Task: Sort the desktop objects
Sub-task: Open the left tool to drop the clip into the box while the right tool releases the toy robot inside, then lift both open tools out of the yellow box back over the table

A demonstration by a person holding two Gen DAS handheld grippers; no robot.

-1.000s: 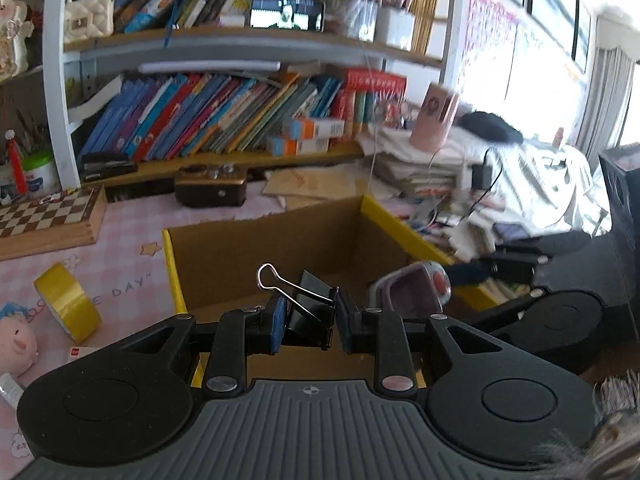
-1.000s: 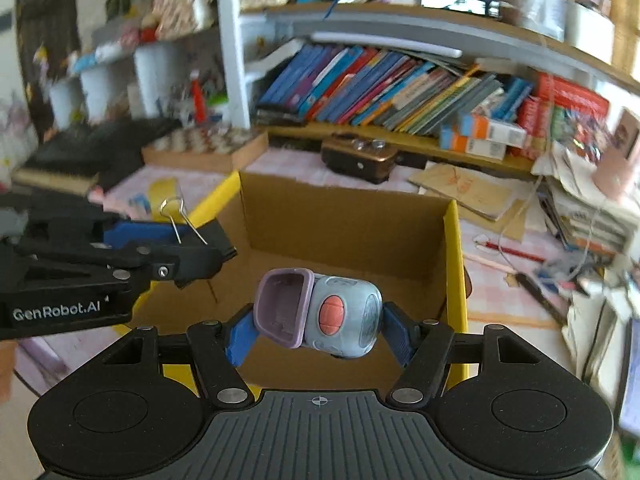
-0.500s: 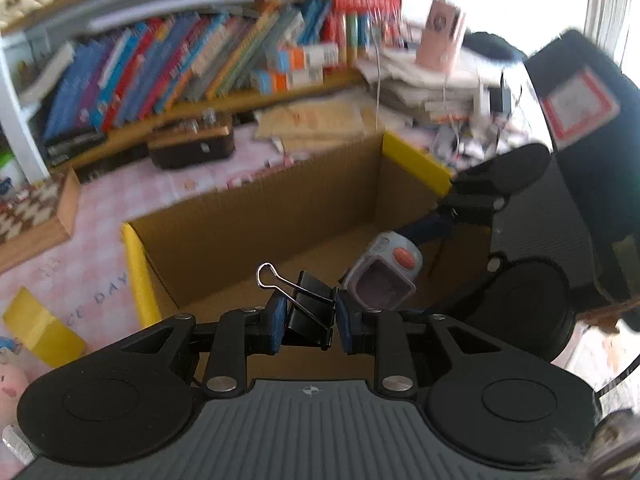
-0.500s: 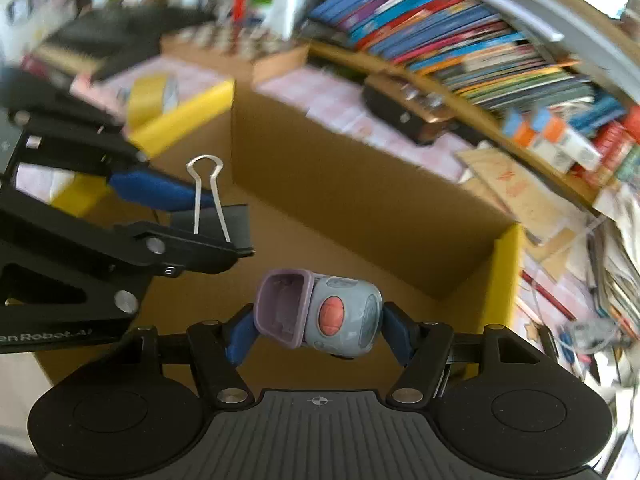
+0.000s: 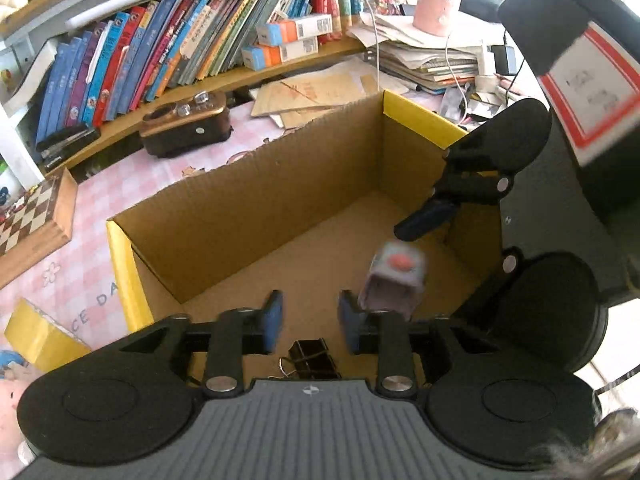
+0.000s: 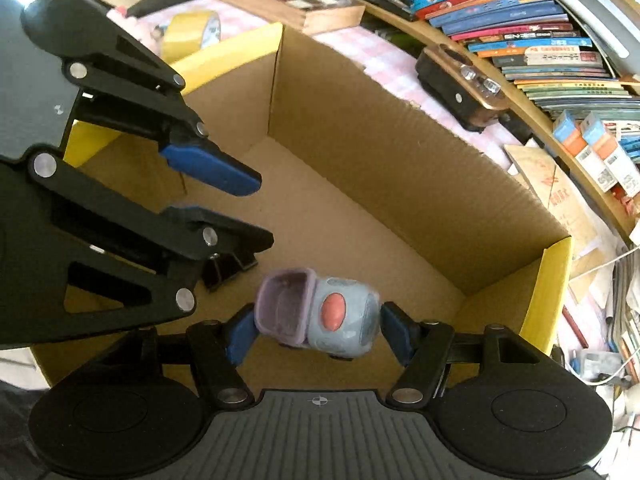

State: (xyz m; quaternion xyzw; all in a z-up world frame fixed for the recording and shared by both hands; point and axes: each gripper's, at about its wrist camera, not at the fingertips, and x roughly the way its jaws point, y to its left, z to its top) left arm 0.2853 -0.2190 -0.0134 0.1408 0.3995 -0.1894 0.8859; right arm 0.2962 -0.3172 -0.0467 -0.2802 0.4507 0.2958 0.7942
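Both grippers hang over an open cardboard box (image 5: 256,196) with yellow flaps; it also shows in the right wrist view (image 6: 400,152). My left gripper (image 5: 310,320) is open and empty. A black binder clip (image 5: 310,362) lies on the box floor just below it, partly hidden behind the left gripper in the right wrist view (image 6: 228,268). My right gripper (image 6: 318,330) has its jaws spread. The grey-purple toy with a red button (image 6: 320,312) sits between them, blurred, apparently loose; it also shows in the left wrist view (image 5: 394,280).
A roll of yellow tape (image 6: 192,34) and a chessboard box (image 5: 32,220) lie left of the box on the pink tablecloth. A brown radio (image 5: 186,124), loose papers (image 5: 316,92) and a bookshelf (image 5: 180,52) stand behind it.
Both grippers tilted down into the box. The left gripper opened and the binder clip fell to the box floor. The right jaws spread and the toy is coming loose.
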